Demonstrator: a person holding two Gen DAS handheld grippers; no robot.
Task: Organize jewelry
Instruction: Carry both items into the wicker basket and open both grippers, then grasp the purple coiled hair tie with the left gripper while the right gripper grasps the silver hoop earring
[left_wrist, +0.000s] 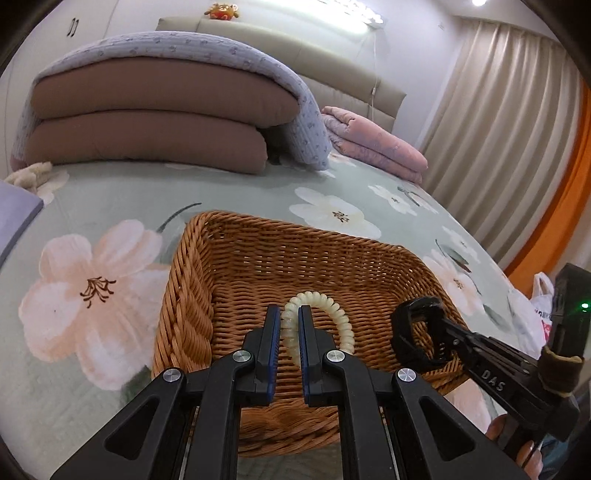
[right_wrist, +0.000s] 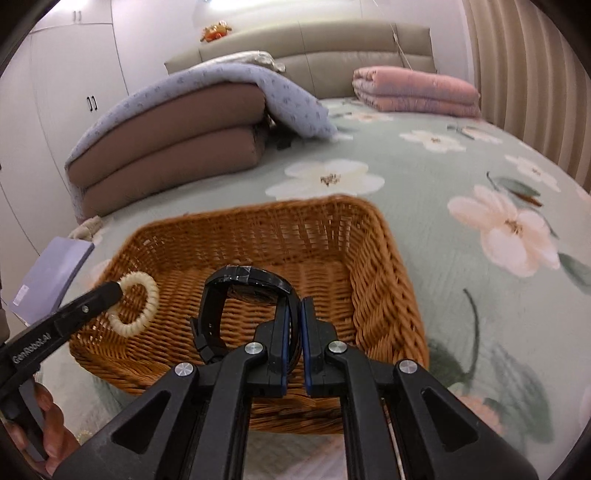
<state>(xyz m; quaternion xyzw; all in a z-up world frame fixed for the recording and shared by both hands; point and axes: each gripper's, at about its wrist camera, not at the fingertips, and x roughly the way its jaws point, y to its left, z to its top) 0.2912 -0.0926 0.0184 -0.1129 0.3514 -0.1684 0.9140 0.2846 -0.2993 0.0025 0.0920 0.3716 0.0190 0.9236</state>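
Both grippers are hanging over the wicker basket (left_wrist: 295, 258), each carrying one piece, so the drop-off step appears to be in hand. The left gripper (left_wrist: 288, 332) is pinching a cream spiral hair tie (left_wrist: 332, 314) that is looping off to its right, and the right gripper (right_wrist: 293, 332) is clamping the strap of a black watch (right_wrist: 240, 291) that is curling off to its left. Next, each should lower and let go inside the basket walls. The watch face is turning away, unreadable, and the basket's near rim is hiding behind the fingers.
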